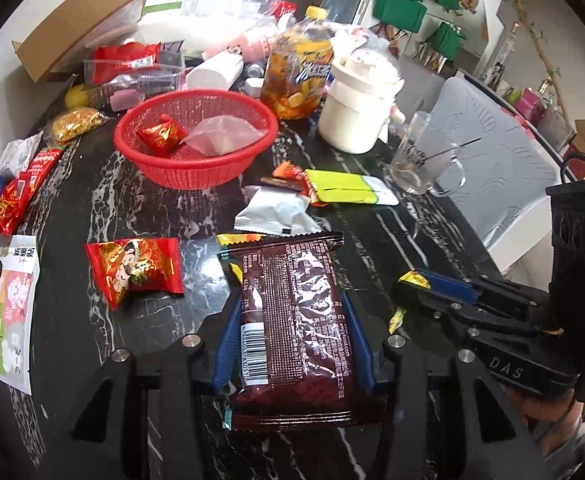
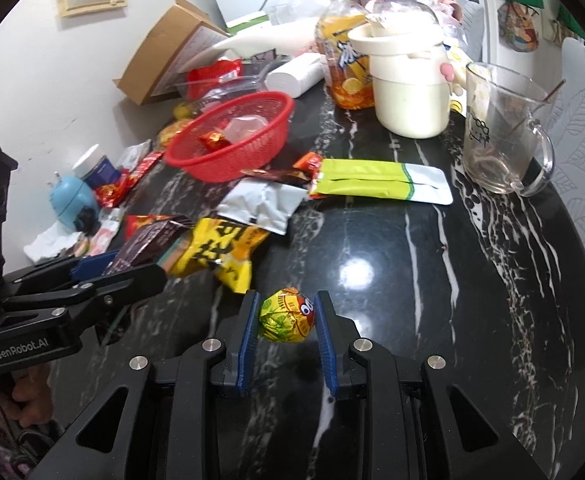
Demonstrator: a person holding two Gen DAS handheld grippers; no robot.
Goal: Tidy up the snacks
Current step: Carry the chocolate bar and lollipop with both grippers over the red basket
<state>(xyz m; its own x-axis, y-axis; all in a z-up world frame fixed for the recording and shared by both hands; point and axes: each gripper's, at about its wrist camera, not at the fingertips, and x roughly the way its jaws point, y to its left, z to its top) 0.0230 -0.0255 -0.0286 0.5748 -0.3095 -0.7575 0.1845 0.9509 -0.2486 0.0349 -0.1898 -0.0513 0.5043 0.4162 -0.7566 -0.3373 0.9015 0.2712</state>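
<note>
Left hand-held gripper (image 1: 292,316) is clamped on a dark brown snack packet (image 1: 292,320), held above the black marble table (image 2: 412,280). Right hand-held gripper (image 2: 288,316) pinches a round yellow foil-wrapped candy (image 2: 288,314). Farther back, a red basket (image 1: 196,136) holds a small red packet (image 1: 162,136) and a clear bag (image 1: 224,136).

glossy marble table (image 2: 372,240), plastic basket (image 2: 196,156)
</note>
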